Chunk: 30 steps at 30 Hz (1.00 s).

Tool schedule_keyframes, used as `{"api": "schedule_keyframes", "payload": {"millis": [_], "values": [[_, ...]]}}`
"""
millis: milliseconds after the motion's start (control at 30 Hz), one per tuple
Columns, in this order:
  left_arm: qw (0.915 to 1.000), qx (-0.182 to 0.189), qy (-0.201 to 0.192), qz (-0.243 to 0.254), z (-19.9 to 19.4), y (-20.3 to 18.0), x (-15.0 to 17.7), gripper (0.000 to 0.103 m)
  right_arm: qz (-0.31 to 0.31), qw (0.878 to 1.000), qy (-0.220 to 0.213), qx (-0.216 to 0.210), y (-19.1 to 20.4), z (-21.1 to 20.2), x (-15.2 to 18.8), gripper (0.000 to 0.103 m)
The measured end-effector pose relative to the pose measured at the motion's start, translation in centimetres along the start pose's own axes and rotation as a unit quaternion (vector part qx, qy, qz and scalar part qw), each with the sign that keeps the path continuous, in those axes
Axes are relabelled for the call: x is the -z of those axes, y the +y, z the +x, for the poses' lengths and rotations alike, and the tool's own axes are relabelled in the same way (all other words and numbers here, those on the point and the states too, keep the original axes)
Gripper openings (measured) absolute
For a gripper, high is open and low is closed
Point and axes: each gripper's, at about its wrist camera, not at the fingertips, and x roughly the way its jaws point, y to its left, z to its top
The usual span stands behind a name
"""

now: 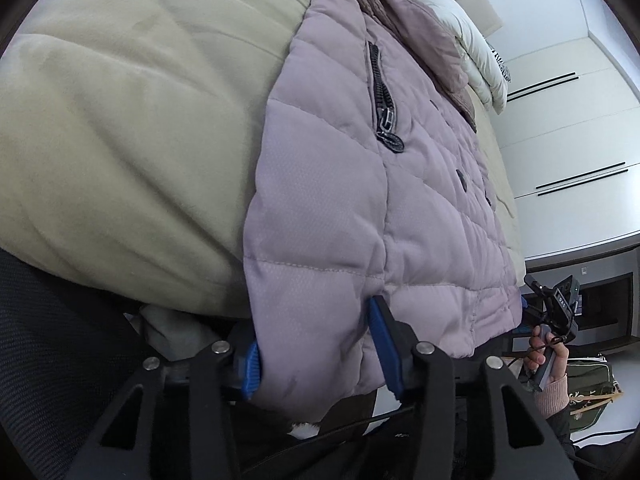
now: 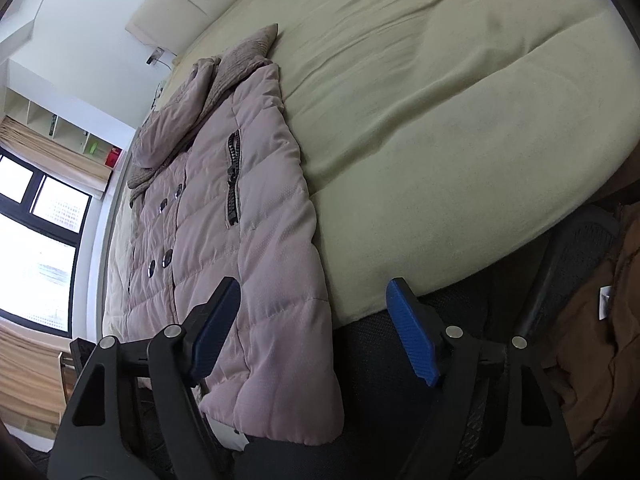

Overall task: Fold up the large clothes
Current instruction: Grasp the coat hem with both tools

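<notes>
Left hand-held gripper (image 1: 318, 344): jaws spread wide, blue-padded fingers (image 1: 384, 340) pointing forward, one on each side of a fabric hem; pads apart, not pinching. Left pad partly hidden behind the fabric.

Right hand-held gripper (image 2: 314, 330): jaws spread wide, both blue pads (image 2: 412, 336) fully visible. Left finger lies over the fabric; right finger is clear of it. Nothing clamped between them.

Person's right hand (image 1: 546, 360), seen from the left wrist view: fingers wrapped around the grey handle of the right gripper, pink cuff at the wrist.
</notes>
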Motion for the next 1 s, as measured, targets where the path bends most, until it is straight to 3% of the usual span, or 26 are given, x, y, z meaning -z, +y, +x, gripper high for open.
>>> {"api": "schedule_keyframes", "payload": {"millis": [300, 367, 567, 700, 833, 1000], "values": [[0.9997, 0.009, 0.023, 0.000, 0.2, -0.1, -0.2, 0.050, 0.001, 0.996, 0.082, -0.030, 0.1, 0.8, 1.0, 0.061], [0.9997, 0.005, 0.026, 0.004, 0.3, -0.3, -0.1, 0.050, -0.009, 0.994, 0.105, -0.035, 0.8, 1.6, 1.3, 0.049], [0.9994, -0.007, 0.033, 0.011, 0.2, -0.6, 0.1, 0.041, -0.024, 0.990, 0.137, -0.034, 2.2, 3.5, 2.0, 0.033], [0.9997, -0.017, 0.014, 0.010, -0.3, -1.0, 0.2, 0.014, -0.030, 0.991, 0.127, -0.033, 2.6, 3.5, 2.2, 0.023], [0.9985, -0.029, -0.025, 0.038, -1.9, -3.1, 0.1, 0.008, -0.082, 0.993, 0.085, -0.022, 5.0, 2.4, 2.6, 0.011], [0.9937, 0.007, -0.092, 0.064, -6.8, -5.9, -1.0, 0.007, -0.130, 0.991, 0.022, -0.018, 8.6, -0.5, 1.8, 0.008]]}}
